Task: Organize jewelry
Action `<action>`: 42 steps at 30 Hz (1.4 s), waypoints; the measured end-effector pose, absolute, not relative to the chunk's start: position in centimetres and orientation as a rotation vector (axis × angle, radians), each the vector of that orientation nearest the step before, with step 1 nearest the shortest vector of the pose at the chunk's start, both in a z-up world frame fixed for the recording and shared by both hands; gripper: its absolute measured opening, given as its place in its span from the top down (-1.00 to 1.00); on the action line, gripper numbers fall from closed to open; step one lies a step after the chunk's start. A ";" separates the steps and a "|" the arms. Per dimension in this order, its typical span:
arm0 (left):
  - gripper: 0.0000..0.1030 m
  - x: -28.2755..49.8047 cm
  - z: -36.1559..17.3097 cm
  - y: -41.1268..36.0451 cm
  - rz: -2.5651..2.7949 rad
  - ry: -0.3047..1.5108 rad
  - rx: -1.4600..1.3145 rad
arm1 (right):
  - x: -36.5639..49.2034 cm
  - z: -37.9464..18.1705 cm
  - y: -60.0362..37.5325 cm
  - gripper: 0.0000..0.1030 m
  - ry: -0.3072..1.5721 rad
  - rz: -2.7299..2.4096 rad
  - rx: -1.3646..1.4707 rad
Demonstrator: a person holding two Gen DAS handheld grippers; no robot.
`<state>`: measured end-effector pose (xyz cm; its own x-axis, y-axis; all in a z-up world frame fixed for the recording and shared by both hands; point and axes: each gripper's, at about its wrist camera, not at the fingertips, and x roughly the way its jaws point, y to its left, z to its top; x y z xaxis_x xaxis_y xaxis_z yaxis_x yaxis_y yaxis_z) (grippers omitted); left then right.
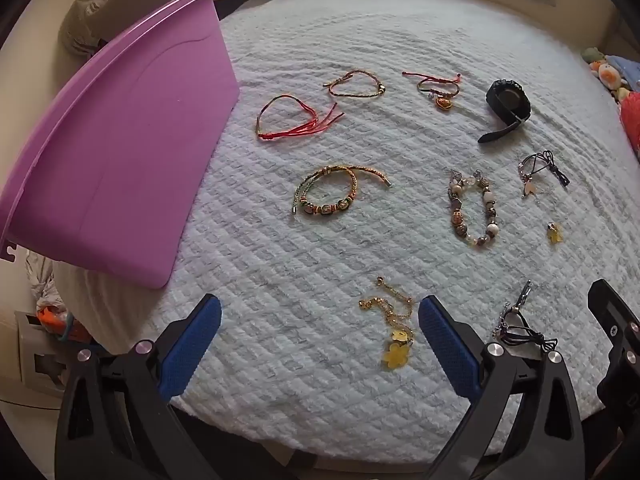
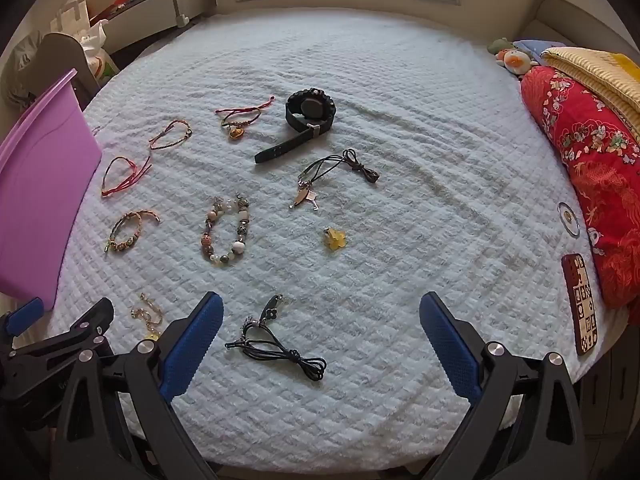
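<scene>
Our right claw (image 2: 320,336), jaws apart, hung nearer the black knotted cord necklace (image 2: 276,344), lying 10-to-4 between them.

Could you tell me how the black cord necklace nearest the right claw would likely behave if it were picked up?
The black cord necklace lies in loose loops, so it probably hangs limp. Its small charms suggest little weight. The thin cord may slip between the wide-open pads.

A red patterned pillow (image 2: 592,168) lies at the bed's (image 2: 400,80) right edge, a phone (image 2: 581,304) just beside it, plush toys (image 2: 514,58) behind.
</scene>
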<state>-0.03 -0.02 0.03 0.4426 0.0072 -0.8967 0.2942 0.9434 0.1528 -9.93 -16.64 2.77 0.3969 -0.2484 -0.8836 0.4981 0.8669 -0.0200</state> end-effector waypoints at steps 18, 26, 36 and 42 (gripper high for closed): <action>-0.89 -0.3 -0.1 -0.2 -0.189 1.114 0.296 | -9.8 2.9 -16.7 -0.83 1.060 -0.474 0.272; -0.89 -0.1 0.3 0.1 -0.196 1.107 0.278 | -9.8 2.9 -16.6 -0.83 1.060 -0.473 0.266; -0.89 -0.2 0.5 0.0 -0.202 1.103 0.271 | -9.7 3.2 -16.5 -0.83 1.054 -0.470 0.262; -0.89 -0.1 0.7 -0.2 -0.202 1.101 0.270 | -9.7 3.3 -16.4 -0.83 1.049 -0.470 0.257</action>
